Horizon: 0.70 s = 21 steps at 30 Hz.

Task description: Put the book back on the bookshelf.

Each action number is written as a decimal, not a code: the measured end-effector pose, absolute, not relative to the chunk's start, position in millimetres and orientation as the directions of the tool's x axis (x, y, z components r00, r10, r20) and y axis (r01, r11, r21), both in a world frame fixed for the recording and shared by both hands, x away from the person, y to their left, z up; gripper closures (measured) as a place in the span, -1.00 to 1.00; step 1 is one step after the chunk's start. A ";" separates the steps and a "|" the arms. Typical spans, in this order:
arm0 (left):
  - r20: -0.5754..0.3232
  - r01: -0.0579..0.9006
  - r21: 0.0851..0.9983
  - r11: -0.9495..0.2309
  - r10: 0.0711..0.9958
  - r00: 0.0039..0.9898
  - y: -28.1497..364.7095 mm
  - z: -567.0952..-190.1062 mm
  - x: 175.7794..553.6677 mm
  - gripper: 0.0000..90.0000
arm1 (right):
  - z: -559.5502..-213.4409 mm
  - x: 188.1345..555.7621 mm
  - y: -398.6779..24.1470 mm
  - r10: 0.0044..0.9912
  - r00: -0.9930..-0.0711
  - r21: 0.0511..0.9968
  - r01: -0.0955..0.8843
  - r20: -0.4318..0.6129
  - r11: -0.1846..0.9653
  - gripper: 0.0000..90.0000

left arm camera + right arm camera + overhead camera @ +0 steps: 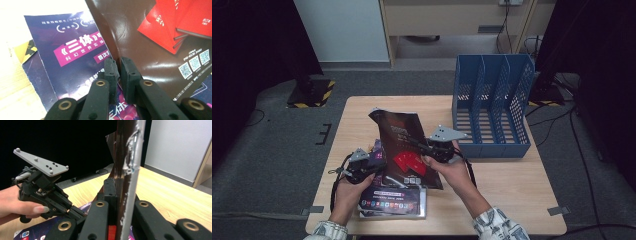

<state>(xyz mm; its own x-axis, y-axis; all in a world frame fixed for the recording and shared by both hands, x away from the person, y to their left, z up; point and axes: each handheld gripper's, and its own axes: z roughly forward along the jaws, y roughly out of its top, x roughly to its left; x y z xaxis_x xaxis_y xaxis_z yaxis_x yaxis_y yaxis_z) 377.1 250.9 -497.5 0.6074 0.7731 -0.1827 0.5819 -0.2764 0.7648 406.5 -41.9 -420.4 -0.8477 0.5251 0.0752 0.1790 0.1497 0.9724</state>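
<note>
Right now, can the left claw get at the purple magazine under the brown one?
Probably yes: the left claw, shut, sits over the purple magazine, whose cover lies bare left of the brown magazine.

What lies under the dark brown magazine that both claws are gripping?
Under the brown magazine lies a purple magazine on a stack; their covered parts are hidden.

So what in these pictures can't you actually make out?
- Left gripper, left gripper view: whether its nearly closed pads pinch the dark brown magazine's edge is unclear.
- Magazine cover, right gripper view: seen edge-on between the right gripper, so nothing is readable.
- Bottom magazine, high view: print too small, upper part covered.
- Blue file rack, high view: slot floors partly hidden by dividers.
</note>
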 end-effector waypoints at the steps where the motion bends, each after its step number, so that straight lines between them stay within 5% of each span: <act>1: -0.186 0.584 0.763 -0.276 0.772 0.608 251.3 -497.3 377.2 0.86 | -420.3 406.7 -41.7 0.523 -0.849 0.971 0.180 0.073 0.156 0.91; 21: -0.161 0.567 0.771 -0.290 0.773 0.614 251.4 -493.8 375.3 0.87 | -421.8 410.6 -48.2 0.524 -0.844 0.965 0.220 0.116 0.140 0.89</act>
<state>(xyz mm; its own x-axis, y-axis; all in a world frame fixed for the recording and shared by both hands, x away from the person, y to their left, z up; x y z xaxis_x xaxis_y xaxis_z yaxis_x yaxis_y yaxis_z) 375.3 251.4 -493.8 0.6138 0.7729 -0.1609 0.5673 -0.2900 0.7708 410.6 -48.2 -421.8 -0.8440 0.5237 0.1158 0.2196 0.1405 0.9654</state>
